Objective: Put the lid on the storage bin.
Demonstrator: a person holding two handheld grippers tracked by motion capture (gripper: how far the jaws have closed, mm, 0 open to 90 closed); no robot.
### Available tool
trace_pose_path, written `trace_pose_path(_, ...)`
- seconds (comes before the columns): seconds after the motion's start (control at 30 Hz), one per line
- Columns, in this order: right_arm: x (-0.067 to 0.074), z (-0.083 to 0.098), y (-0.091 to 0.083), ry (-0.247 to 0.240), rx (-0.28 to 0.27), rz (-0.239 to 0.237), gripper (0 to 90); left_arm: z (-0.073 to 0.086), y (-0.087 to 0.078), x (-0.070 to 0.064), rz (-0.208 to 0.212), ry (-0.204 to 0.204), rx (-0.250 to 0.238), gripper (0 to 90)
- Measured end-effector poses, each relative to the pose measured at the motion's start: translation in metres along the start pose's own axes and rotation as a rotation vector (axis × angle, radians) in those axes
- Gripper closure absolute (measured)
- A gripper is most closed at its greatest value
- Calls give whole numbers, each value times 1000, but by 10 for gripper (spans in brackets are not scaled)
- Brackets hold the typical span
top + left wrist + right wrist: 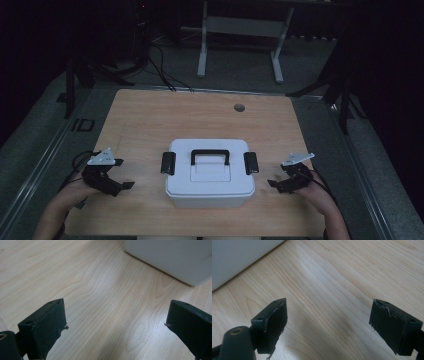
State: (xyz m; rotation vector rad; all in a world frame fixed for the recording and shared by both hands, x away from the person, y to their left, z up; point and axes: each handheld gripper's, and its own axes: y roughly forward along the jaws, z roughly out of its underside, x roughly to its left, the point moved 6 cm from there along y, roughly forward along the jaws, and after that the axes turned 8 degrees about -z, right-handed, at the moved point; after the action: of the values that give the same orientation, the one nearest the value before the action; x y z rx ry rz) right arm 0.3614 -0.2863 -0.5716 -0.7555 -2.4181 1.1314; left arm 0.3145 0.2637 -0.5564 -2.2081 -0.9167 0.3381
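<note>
A white lidded box [210,175] sits mid-surface [150,115] between the spread, empty left claw [120,187] and right claw [274,185]; it looks rigid, smooth and probably light, best gripped by its black handle [210,155] or side latches [168,163].

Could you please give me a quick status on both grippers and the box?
Left gripper open, empty, left of box. Right gripper open, empty, right of it. White storage box centred, lid on, side latches down. Nothing between.
</note>
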Motion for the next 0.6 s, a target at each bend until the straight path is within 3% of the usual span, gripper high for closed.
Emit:
trace_pose_path(0.17, -1, 2, 3, 30, -31, 7, 139, 6, 3, 0, 7, -30, -16, 27)
trace_pose_path(0.33, -4, 1, 0, 55, -84, 53, 139, 19, 8, 0, 3, -45, 1, 27)
trace_pose_path(0.47, -9, 3, -1, 84, -135, 107, 139, 21, 6, 1, -26, -59, -28, 27)
trace_pose_path(0.6, -10, 6, -2, 93, -159, 125, 139, 24, 5, 2, -10, -103, -59, 27)
